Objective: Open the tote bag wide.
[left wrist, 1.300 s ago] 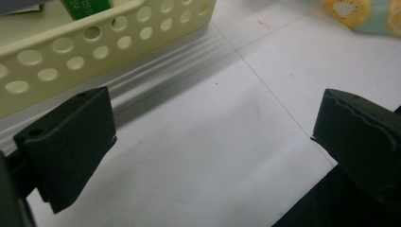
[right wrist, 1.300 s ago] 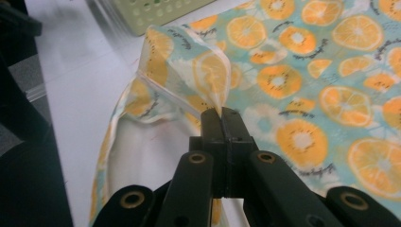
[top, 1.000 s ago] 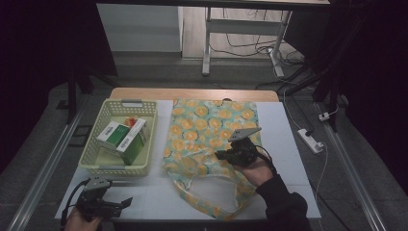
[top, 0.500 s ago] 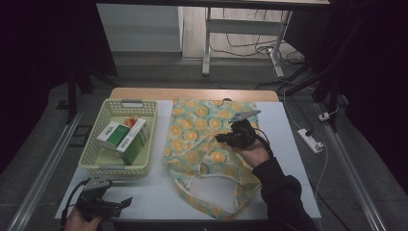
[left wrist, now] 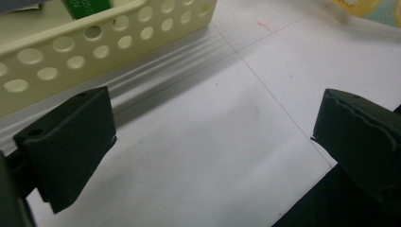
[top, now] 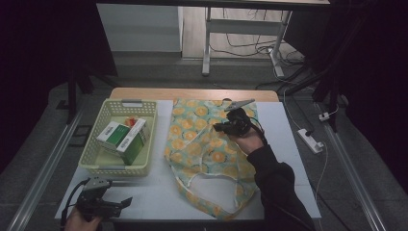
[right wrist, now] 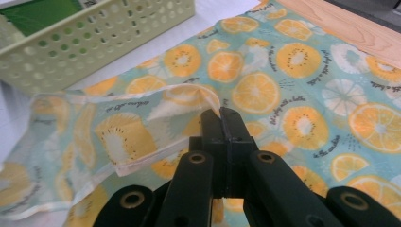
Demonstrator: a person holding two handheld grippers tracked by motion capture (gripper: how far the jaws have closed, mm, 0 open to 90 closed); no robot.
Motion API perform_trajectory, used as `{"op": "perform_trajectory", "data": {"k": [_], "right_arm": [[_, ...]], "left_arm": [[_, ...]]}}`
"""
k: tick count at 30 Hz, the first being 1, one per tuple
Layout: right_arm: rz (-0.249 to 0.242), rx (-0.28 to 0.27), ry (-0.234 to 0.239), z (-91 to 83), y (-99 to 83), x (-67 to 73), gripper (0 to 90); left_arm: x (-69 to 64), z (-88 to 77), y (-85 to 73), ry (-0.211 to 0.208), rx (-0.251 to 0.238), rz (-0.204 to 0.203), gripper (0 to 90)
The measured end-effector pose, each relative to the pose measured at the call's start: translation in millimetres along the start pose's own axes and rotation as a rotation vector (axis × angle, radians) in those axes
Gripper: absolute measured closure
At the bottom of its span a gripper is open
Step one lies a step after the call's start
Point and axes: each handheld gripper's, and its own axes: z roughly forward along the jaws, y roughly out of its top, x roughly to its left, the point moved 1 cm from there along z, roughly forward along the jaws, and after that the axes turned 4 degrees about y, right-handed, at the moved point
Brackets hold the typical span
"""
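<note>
The right gripper (right wrist: 221, 113) is pinching the top layer of the bag (top: 207, 144), its jaws closed tight on the thin cloth. Since a moment ago it is carrying that layer farther up the bag, away from the person, so a flap is lifting and folding over. That looks like the bag's mouth is being opened so things can go in. The bag is lying flat on the white surface (top: 159, 192), just beside the basket (top: 120, 139) with the green boxes (top: 122, 137). The left gripper (top: 108, 208) is resting open near the front edge, holding nothing.
</note>
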Motion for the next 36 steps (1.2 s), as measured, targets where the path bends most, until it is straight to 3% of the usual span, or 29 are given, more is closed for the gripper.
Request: {"op": "perform_trajectory", "data": {"k": [13,23,31,36], "right_arm": [[0.016,0.016,-0.039,22.2,0.4,-25.2,90.0],[0.03,0.048,-0.06,50.4,-20.4,-37.6,89.8],[0.044,0.084,-0.065,63.5,-36.9,-38.1,82.5],[0.056,0.035,-0.06,51.2,-30.2,-35.0,70.6]], "left_arm": [[0.4,0.2,0.0,-0.002,0.001,-0.003,0.2],[0.5,0.3,0.0,-0.002,0.002,-0.004,0.2],[0.6,0.4,0.2,-0.003,0.004,-0.006,0.2],[0.6,0.3,0.1,-0.002,0.003,-0.006,0.2]]}}
